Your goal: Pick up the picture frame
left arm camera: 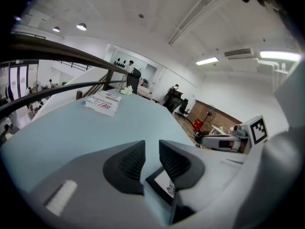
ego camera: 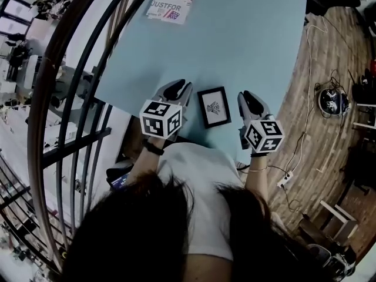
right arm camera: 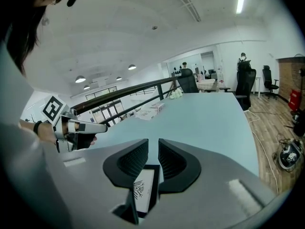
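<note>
A small black picture frame (ego camera: 214, 106) with a white mat and a little drawing lies flat on the pale blue table (ego camera: 247, 34), near its front edge. My left gripper (ego camera: 178, 86) is just left of the frame and my right gripper (ego camera: 247, 96) just right of it, both pointing away from me. In the left gripper view the frame (left arm camera: 164, 185) shows low and right of the left gripper (left arm camera: 152, 150). In the right gripper view the frame (right arm camera: 144, 190) lies below the right gripper (right arm camera: 153, 150). Each pair of jaws stands a narrow gap apart with nothing between.
Printed leaflets (ego camera: 172, 2) lie at the table's far end. A dark curved railing (ego camera: 70, 98) runs along the left. On the wooden floor at right are cables, a power strip (ego camera: 286, 178) and a round device (ego camera: 332, 101).
</note>
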The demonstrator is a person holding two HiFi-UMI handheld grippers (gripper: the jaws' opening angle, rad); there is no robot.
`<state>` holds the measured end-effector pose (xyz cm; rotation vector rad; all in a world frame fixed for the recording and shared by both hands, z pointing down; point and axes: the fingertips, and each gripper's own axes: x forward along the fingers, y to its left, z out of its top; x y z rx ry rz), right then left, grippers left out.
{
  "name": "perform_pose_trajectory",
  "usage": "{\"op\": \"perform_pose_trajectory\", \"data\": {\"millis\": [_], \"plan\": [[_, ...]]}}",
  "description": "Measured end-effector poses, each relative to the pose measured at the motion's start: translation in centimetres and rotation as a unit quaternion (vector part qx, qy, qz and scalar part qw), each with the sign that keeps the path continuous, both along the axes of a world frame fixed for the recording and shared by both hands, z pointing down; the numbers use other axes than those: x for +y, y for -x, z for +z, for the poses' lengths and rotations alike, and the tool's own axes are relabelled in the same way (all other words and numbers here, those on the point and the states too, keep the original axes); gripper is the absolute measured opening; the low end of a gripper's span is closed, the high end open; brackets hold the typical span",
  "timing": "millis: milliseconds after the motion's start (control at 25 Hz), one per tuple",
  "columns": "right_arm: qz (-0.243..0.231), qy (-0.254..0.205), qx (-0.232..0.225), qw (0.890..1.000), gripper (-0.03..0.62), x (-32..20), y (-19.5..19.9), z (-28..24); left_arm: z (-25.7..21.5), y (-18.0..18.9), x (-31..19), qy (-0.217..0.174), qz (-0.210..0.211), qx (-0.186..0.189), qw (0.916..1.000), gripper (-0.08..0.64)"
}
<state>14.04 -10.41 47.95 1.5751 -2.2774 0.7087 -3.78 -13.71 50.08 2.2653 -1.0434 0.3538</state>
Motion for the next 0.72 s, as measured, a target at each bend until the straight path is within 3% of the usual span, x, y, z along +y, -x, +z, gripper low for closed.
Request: {"op": "perform_pose_trajectory", "data": {"millis": [200,480,720], "plan": [[-0.018,0.024,-0.002,1.0,0.041,0.3,0.6,1.9,2.4,-0.6,1.3,0.046,0.001,0.015,0.9988,0.091],[-0.04,0.075,-0.012,0.996,0.041,0.5,0.8,5.8,6.1,-2.7,3.3,0.13,-0.006,0.045,0.9905,0.091],[-0.043,0.109,-0.034,0.993,0.041,0.8,0.4,8.2,8.9,-4.0,4.6,0.18,-0.009,0.039,0.9828,0.091]]}}
